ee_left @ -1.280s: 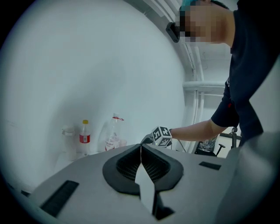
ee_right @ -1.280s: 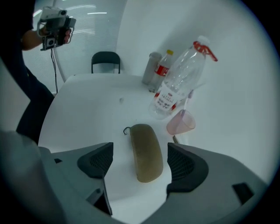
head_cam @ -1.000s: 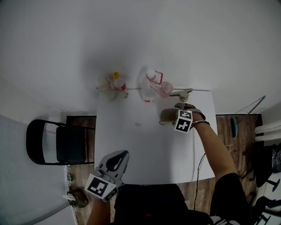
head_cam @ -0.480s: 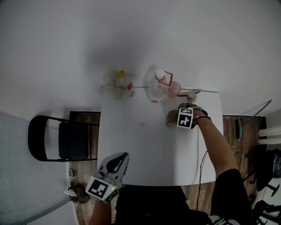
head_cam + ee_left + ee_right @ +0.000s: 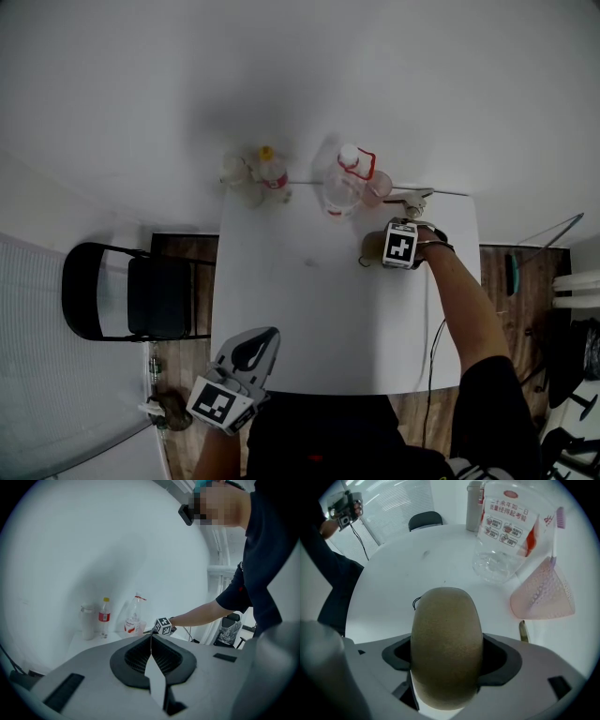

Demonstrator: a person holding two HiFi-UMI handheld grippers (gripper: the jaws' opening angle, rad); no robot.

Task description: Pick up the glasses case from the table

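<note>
Since a second ago my right gripper (image 5: 385,248) has slid further over the case (image 5: 446,644), my left gripper (image 5: 262,338) at the table's (image 5: 309,309) front edge, jaws together, nothing between, right jaws clamped on the case near the back right corner, jug (image 5: 342,190) and cup (image 5: 379,186) just beyond

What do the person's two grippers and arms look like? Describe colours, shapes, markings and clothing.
The left gripper and right gripper are smooth pale-grey shells. Each carries a white marker cube with black square patterns, left and right. The left one's fingers have black ribbed pads. The person wears a dark short sleeve and a dark wrist band.
</note>
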